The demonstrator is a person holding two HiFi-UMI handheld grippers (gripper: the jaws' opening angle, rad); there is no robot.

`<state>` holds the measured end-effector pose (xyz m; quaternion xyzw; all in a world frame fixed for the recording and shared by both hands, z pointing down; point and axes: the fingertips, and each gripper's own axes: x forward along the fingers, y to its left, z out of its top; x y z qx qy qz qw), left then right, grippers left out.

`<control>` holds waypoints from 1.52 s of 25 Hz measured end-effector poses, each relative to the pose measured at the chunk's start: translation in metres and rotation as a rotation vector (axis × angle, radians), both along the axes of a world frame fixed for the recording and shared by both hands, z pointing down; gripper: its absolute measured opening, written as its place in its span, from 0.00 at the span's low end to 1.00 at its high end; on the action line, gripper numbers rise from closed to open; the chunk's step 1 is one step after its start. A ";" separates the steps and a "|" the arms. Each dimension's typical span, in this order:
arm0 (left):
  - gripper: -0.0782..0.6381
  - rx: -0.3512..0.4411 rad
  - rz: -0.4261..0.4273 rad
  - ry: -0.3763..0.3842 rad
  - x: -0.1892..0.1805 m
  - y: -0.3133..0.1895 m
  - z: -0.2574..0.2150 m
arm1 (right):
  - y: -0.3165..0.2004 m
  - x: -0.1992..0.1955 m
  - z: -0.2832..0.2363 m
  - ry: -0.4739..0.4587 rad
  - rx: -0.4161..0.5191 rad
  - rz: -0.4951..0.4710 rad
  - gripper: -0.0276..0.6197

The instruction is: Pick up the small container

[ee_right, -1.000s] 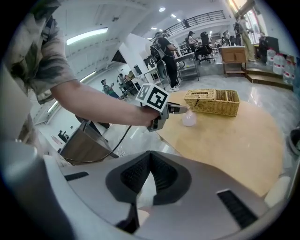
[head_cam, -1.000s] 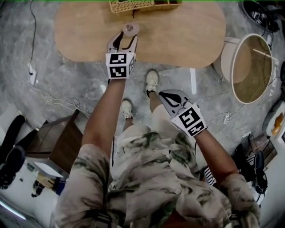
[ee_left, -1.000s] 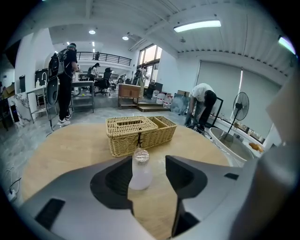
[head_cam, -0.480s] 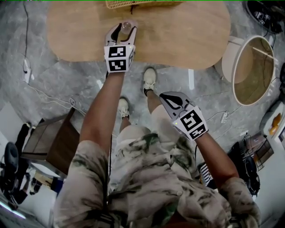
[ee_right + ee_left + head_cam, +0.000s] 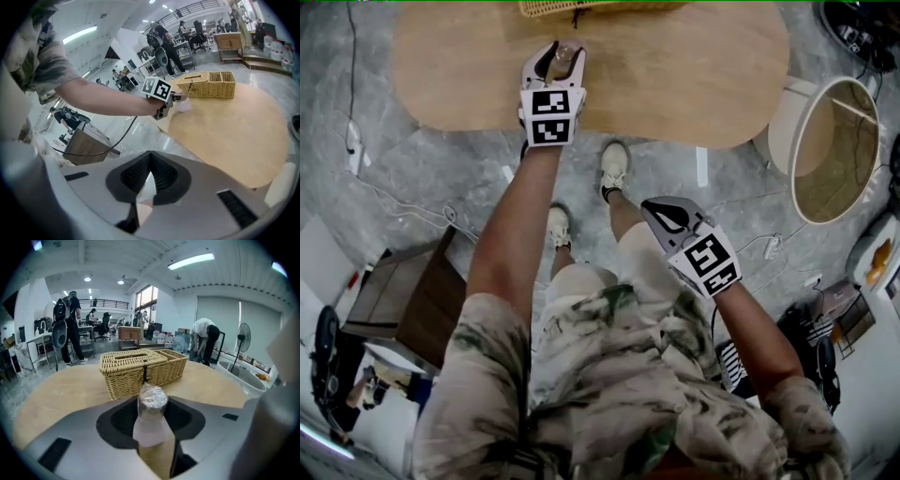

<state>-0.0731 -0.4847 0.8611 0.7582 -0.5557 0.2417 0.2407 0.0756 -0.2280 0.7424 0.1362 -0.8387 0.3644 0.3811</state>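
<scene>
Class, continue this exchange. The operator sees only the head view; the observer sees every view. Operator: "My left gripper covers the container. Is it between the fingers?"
Observer: Yes. The left gripper view shows the container upright between the closing fingers of the left gripper. I can't tell if they touch it yet.
Operator: Anything behind it?
Observer: A basket, apart from it, with its left part lidded.
Operator: And my right gripper?
Observer: Its own view shows the right gripper with fingers together and nothing between them.
</scene>
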 end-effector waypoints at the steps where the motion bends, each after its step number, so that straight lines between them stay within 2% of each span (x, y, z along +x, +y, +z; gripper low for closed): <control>1: 0.36 0.002 0.013 -0.013 0.003 -0.003 0.000 | -0.003 0.002 0.001 0.001 -0.001 0.001 0.07; 4: 0.33 -0.003 0.026 -0.021 0.004 -0.007 -0.001 | -0.007 0.002 0.003 0.002 0.001 0.001 0.07; 11: 0.32 -0.032 0.012 0.014 0.001 -0.009 -0.009 | -0.005 0.002 0.000 -0.006 0.021 0.010 0.07; 20: 0.32 -0.016 0.031 0.062 0.009 -0.004 -0.050 | -0.004 0.000 -0.008 -0.025 0.060 0.024 0.07; 23: 0.32 -0.002 0.052 0.059 0.001 0.004 -0.075 | 0.000 -0.013 -0.017 -0.031 0.073 0.042 0.07; 28: 0.32 0.035 0.084 0.072 -0.011 0.032 -0.141 | 0.026 -0.034 -0.060 -0.038 0.115 0.063 0.07; 33: 0.32 0.042 0.098 0.080 -0.010 0.061 -0.196 | 0.054 -0.038 -0.097 -0.058 0.114 0.080 0.07; 38: 0.32 0.061 0.132 0.075 -0.015 0.087 -0.243 | 0.072 -0.048 -0.123 -0.067 0.153 0.084 0.07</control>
